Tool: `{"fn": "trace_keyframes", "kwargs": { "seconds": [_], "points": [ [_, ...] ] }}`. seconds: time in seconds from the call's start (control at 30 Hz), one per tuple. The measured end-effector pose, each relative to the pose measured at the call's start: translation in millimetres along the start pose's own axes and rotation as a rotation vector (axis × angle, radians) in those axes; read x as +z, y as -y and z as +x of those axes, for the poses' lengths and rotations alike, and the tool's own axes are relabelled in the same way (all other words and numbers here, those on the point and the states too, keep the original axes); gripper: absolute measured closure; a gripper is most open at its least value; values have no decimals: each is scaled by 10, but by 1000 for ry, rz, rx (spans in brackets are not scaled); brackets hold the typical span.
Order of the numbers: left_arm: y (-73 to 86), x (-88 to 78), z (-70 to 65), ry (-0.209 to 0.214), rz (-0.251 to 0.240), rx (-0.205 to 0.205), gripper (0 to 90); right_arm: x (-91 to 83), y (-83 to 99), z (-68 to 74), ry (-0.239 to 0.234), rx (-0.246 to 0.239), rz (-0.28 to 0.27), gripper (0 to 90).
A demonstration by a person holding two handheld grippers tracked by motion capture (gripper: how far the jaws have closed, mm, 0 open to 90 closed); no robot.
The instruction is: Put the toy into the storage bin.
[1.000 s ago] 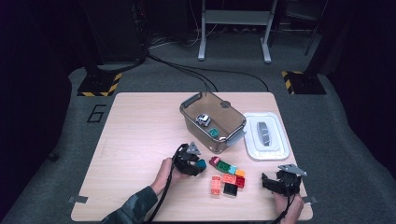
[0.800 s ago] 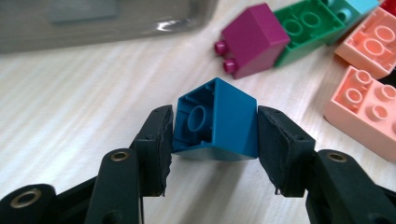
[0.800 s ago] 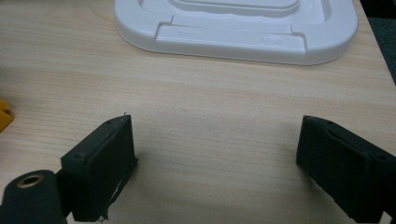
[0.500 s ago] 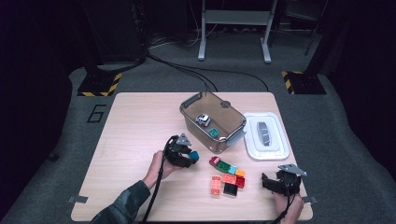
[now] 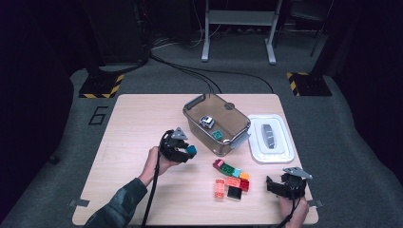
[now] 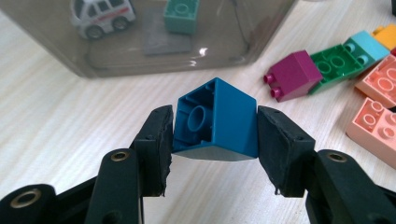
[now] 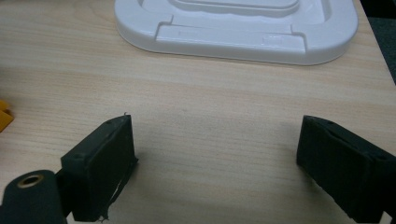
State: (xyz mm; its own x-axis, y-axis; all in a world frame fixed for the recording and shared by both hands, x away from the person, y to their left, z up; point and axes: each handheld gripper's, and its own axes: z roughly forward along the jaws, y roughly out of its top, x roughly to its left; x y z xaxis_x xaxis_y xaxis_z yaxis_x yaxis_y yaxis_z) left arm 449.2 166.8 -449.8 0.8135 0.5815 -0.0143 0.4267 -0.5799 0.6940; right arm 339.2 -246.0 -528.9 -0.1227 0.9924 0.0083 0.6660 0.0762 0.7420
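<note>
My left gripper (image 6: 215, 128) is shut on a blue brick (image 6: 219, 121), hollow underside turned toward the camera, held a little above the table. From above, the left gripper (image 5: 183, 153) and the blue brick (image 5: 191, 150) hang just left of the clear plastic bin (image 5: 240, 135). Inside the bin lie a white toy car (image 5: 206, 121) and a teal brick (image 5: 217, 135); both show through its wall as the toy car (image 6: 102, 16) and teal brick (image 6: 181, 14). My right gripper (image 5: 280, 186) rests open at the table's front right corner, its jaws wide apart with bare wood between them (image 7: 217, 154).
A cluster of loose bricks (image 5: 231, 178) lies between the two hands: magenta (image 6: 292, 74), green (image 6: 337, 60), light blue, orange, salmon, red and black. The white bin lid (image 5: 271, 137) lies right of the bin, and the lid (image 7: 238, 28) sits just ahead of my right gripper.
My left gripper has lifted off the table with the blue brick and moved up toward the bin. The right gripper has stayed where it was.
</note>
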Motion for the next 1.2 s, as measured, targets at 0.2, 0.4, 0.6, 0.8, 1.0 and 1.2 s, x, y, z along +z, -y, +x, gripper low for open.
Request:
{"fn": "trace_keyframes", "kwargs": {
  "seconds": [0.2,0.4,0.6,0.8,1.0,1.2],
  "points": [
    [-85,-148,101,-21,-17,-6,479,0,0,0,0,0,1,105],
    [-176,-266,206,-41,-38,-12,479,2,1,0,-1,1,-3,105],
    [-286,-370,312,-57,-55,-29,479,2,0,0,-1,1,-3,104],
    [-403,-452,385,-75,-71,-33,479,2,1,0,-1,1,-3,105],
    [-568,-502,460,-87,-76,-31,479,-1,-1,0,0,0,2,105],
    [-754,-510,510,-94,-72,-19,479,3,1,0,-1,1,-3,105]
  ]
}}
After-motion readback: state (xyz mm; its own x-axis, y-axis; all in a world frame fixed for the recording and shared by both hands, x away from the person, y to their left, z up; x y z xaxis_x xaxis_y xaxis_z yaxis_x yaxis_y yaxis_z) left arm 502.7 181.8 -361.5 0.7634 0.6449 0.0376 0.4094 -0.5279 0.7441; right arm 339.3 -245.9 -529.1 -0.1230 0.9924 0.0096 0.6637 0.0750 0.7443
